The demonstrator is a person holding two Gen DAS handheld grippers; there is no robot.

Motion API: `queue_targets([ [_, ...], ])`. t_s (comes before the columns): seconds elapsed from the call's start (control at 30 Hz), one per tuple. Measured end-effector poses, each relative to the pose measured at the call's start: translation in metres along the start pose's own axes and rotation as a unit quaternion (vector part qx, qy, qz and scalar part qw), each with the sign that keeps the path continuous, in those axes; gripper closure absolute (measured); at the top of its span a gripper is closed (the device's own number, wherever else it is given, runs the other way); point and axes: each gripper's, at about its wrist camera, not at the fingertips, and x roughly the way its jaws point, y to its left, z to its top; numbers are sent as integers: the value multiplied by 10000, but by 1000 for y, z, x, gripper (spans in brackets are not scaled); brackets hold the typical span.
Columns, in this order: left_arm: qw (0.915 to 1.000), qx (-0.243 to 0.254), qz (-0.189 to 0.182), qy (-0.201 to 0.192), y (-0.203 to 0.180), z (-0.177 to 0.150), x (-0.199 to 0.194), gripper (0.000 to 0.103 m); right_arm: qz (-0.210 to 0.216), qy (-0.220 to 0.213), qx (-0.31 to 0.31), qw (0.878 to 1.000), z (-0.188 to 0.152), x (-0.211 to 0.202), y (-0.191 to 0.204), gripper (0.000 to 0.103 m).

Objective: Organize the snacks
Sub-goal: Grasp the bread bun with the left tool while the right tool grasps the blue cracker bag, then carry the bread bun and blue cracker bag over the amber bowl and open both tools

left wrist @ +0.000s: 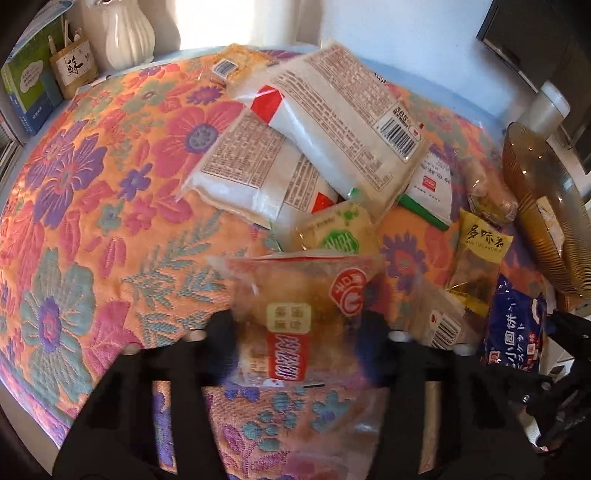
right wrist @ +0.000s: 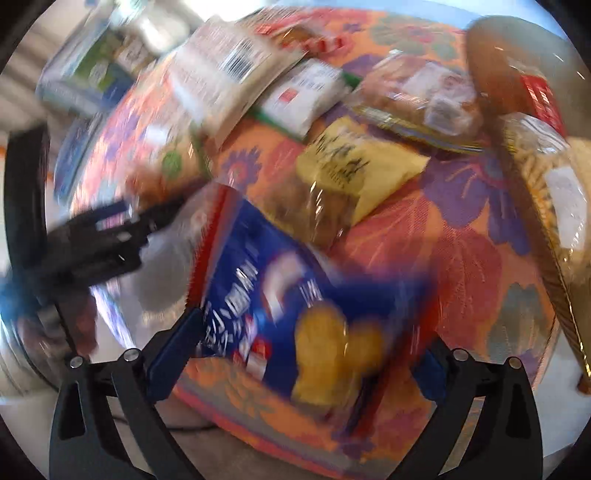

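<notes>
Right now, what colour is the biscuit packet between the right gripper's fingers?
Blue biscuit packet with red edge; right wrist view shows it best.

white vase – floral tablecloth – books

Both cameras look steeply down, close over the flowery cloth tabletop. Both see the blue biscuit bag, at three o'clock in the left view.

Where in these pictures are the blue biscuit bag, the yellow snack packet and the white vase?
blue biscuit bag (right wrist: 295,295): right wrist view, middle of its printed front.
yellow snack packet (left wrist: 484,236): left wrist view, its yellow top label.
white vase (left wrist: 129,37): left wrist view, its ribbed body.
</notes>
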Motion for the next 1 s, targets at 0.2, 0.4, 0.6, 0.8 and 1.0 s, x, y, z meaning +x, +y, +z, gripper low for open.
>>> queue_targets([
  [0.2,9988,-230,-341,-255,9,-1,-18,57,-135,-424,-110,9990,-8,-18,3,28],
  [0.4,9945,-709,-426,-638,17,11,-47,57,-85,-956,41,9954,-6,-54,-11,32],
  [0.6,9927,-568,-535,-922,1,35,-65,57,288,-1612,1078,9806,4,-99,-49,32],
  [0.8,9955,-221,-446,-806,-48,75,-58,57,-69,-2201,1790,9589,8,-136,-86,31],
  [1.0,9871,762,-992,-1004,-135,111,-63,57,-1331,-2621,2946,9093,0,-171,-118,31],
])
